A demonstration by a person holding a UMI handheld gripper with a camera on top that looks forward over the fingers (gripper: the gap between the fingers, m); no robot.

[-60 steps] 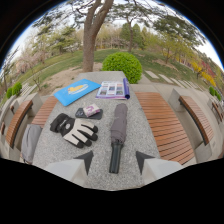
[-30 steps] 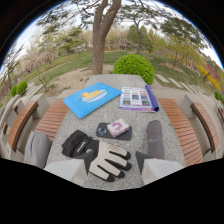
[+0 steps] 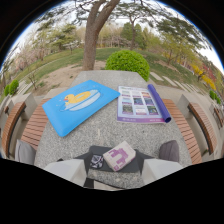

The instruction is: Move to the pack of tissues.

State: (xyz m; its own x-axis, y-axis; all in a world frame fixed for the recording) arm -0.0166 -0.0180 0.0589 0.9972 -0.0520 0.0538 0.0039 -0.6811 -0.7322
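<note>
Gripper view: tissue pack (image 3: 119, 155) between tongs (image 3: 114, 172)

Daylight, outdoor, soft and even across my view. Sky bright, close to washed out behind the tree (image 3: 95, 30) branches. Stone table (image 3: 107, 127) evenly lit; no hard shadows on it, only a faint dark patch under the pack of tissues (image 3: 119, 155). No glare on the blue duck mat (image 3: 80, 104) or the leaflet (image 3: 140, 105). Strong fisheye bend: table edges and benches (image 3: 197, 127) curve outward. Black surround encloses the round view. My gripper's (image 3: 111, 176) pale fingers (image 3: 70, 170) slightly soft. Distant trees smeared.
</note>
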